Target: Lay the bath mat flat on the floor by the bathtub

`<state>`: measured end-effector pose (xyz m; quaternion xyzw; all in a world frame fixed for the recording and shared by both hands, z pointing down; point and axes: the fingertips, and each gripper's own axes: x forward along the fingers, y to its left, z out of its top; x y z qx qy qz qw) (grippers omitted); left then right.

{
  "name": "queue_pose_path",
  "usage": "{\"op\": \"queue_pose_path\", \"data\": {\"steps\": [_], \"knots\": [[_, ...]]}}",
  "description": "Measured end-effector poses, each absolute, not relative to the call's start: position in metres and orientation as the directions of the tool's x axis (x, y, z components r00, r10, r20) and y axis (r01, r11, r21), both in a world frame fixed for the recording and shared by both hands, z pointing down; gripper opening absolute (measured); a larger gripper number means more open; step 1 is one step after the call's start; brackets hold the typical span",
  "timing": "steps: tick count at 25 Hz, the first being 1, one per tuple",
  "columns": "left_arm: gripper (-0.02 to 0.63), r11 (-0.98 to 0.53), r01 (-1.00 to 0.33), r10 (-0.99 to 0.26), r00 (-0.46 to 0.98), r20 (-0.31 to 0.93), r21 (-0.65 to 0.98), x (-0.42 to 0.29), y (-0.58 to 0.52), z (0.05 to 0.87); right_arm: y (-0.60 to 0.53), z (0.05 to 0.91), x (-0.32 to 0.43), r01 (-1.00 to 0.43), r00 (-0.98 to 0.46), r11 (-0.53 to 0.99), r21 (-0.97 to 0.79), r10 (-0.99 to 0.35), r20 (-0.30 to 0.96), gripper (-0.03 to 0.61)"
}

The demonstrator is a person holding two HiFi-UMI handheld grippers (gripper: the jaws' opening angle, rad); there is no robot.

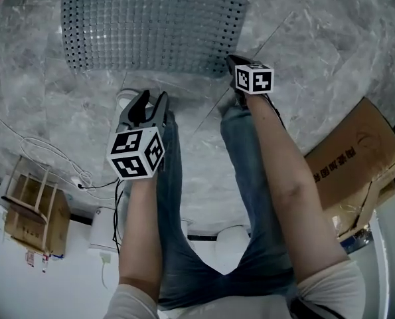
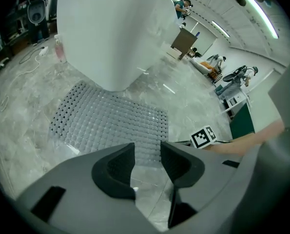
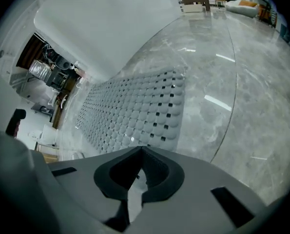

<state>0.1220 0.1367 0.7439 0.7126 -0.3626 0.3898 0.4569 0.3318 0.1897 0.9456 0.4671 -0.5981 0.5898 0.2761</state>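
Observation:
The grey bath mat (image 1: 151, 28) with its grid of bumps and holes lies spread flat on the marble floor. In the left gripper view the mat (image 2: 110, 121) sits right in front of the white bathtub (image 2: 110, 28). My left gripper (image 1: 149, 102) hovers just short of the mat's near edge, its jaws (image 2: 147, 152) apart with nothing between them. My right gripper (image 1: 235, 62) is at the mat's near right corner. In the right gripper view its jaws (image 3: 141, 152) meet at the tips with nothing in them, and the mat (image 3: 135, 106) lies just beyond them, below the tub (image 3: 101, 18).
A cardboard box (image 1: 356, 165) stands at the right. At the left are a small wooden frame on a box (image 1: 34, 205) and a white cable (image 1: 44, 151) looped on the floor. The person's jeans-clad legs (image 1: 184, 198) are below the grippers.

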Motion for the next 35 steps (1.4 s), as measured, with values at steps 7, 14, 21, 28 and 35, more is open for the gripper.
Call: {"op": "queue_pose_path", "data": {"steps": [7, 14, 21, 28, 35], "knots": [[0.170, -0.228, -0.910, -0.228, 0.396, 0.889, 0.347, 0.127, 0.121, 0.755, 0.220, 1.004, 0.317, -0.877, -0.415, -0.179, -0.447, -0.191, 0.890, 0.026], [0.169, -0.157, -0.904, -0.266, 0.426, 0.865, 0.397, 0.130, 0.107, 0.750, 0.220, 1.026, 0.324, -0.903, -0.396, -0.131, -0.410, -0.118, 0.910, 0.025], [0.169, -0.040, -0.912, -0.283, 0.402, 0.871, 0.408, 0.108, 0.099, 0.752, 0.154, 1.009, 0.355, -0.902, -0.355, -0.159, -0.402, -0.257, 0.899, 0.025], [0.169, -0.017, -0.924, -0.278, 0.371, 0.886, 0.381, 0.090, 0.088, 0.755, 0.064, 0.992, 0.411, -0.909, -0.252, -0.194, -0.368, -0.446, 0.859, 0.026], [0.160, -0.002, -0.927, -0.282, 0.360, 0.889, 0.375, 0.071, 0.068, 0.755, 0.048, 1.014, 0.406, -0.929, -0.215, -0.189, -0.318, -0.422, 0.881, 0.025]]}}
